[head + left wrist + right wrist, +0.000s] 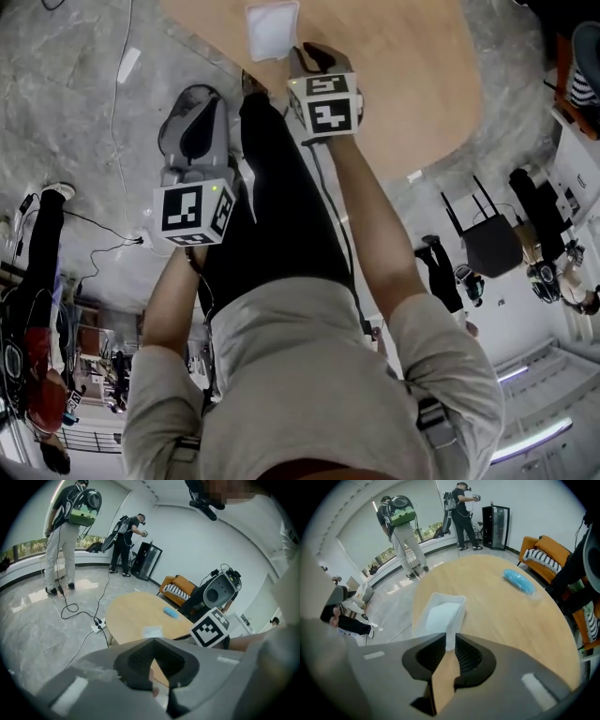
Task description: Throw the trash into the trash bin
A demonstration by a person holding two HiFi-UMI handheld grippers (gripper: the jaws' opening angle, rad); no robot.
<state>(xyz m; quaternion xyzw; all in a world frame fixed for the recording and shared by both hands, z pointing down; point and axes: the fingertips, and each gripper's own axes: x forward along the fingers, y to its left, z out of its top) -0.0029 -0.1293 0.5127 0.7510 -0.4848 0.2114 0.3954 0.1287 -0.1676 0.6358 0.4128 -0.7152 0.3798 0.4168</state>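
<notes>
Trash does not show in the head view. There the left gripper (195,98) hangs off the near edge of the wooden table (403,75), and the right gripper (314,52) is over that edge, just short of the white bin (272,54).

In the left gripper view the jaws meet at their tips with nothing between them. The blue trash piece (171,612) lies near the table's far edge, well beyond the bin.

In the right gripper view the jaws stand slightly apart and empty, aimed at the bin's near wall, with the trash off towards the table's far right. It looks light, soft and crushable, so a pinch across its middle should do.

No writing is readable; the cubes carry only square markers.
</notes>
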